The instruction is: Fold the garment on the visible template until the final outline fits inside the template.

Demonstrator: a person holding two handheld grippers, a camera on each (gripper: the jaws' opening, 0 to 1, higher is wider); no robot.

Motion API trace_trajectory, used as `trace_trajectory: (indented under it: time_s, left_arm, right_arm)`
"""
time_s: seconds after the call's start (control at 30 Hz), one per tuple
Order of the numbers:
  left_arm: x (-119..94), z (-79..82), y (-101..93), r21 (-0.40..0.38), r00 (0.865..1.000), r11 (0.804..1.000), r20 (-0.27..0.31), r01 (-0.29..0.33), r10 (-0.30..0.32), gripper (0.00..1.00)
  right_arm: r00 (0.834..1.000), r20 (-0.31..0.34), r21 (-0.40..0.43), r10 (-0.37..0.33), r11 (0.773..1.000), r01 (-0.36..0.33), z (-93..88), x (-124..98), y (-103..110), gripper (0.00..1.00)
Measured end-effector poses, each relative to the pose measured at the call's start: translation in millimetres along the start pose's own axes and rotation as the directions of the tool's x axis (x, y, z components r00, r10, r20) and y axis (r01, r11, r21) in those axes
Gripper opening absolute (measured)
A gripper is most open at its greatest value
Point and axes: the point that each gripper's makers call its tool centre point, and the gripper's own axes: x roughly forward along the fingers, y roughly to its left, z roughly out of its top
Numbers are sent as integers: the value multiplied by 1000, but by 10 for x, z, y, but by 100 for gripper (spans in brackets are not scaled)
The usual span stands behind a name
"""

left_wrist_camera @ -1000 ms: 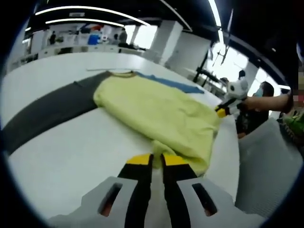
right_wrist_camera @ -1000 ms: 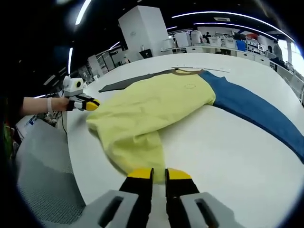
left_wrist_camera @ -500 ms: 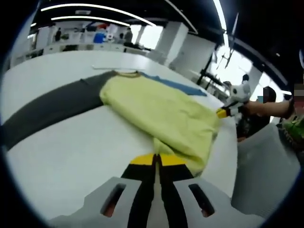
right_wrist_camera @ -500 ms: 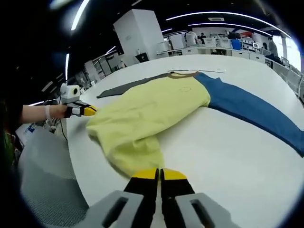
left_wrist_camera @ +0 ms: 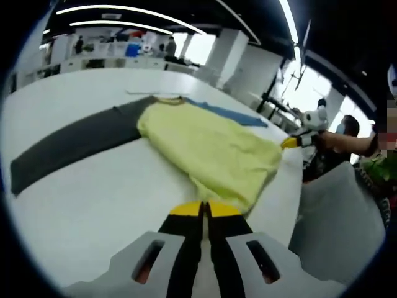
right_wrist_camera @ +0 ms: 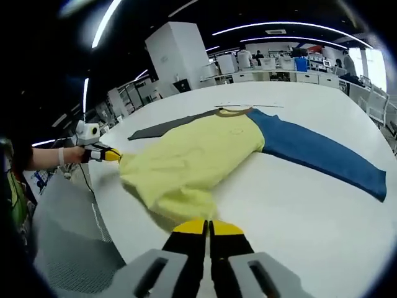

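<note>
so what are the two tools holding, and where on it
Both the left tool and the right tool are shut on the garment, one at each corner of its yellow hem.

The garment (right_wrist_camera: 198, 158) is pale yellow with one blue sleeve (right_wrist_camera: 316, 155) and one dark grey sleeve (left_wrist_camera: 74, 146).

White pillar (right_wrist_camera: 175, 56) behind table; ceiling light strips (left_wrist_camera: 118, 10); desks (right_wrist_camera: 273, 73) along far wall.

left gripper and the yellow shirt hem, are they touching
Touching. In the left gripper view the left gripper has its jaws closed on the near hem of the yellow shirt, with no gap between the yellow tips and the cloth.
</note>
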Motion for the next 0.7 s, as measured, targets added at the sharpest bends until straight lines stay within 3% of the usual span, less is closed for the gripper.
trace_trajectory:
  time_s: [0.23, 0.43, 0.47, 0.7]
  left_arm:
    - [-124, -78, -109, -45, 1000, 999, -8, -9, 8, 0]
    - [-154, -53, -233, -66, 1000, 998, -1, -14, 14, 0]
    - [-171, -67, -162, -71, 1000, 997, -5, -18, 18, 0]
    - [-189, -244, -137, -111, 997, 993, -64, -45, 38, 0]
  right_arm:
    - [1000, 16, 12, -1, 1000, 1, -52, -149, 58, 0]
    - [999, 32, 30, -9, 1000, 8, -66, -239, 50, 0]
    - [999, 36, 38, -8, 999, 7, -63, -249, 48, 0]
    - [999, 41, 67, -8, 998, 5, -88, -269, 47, 0]
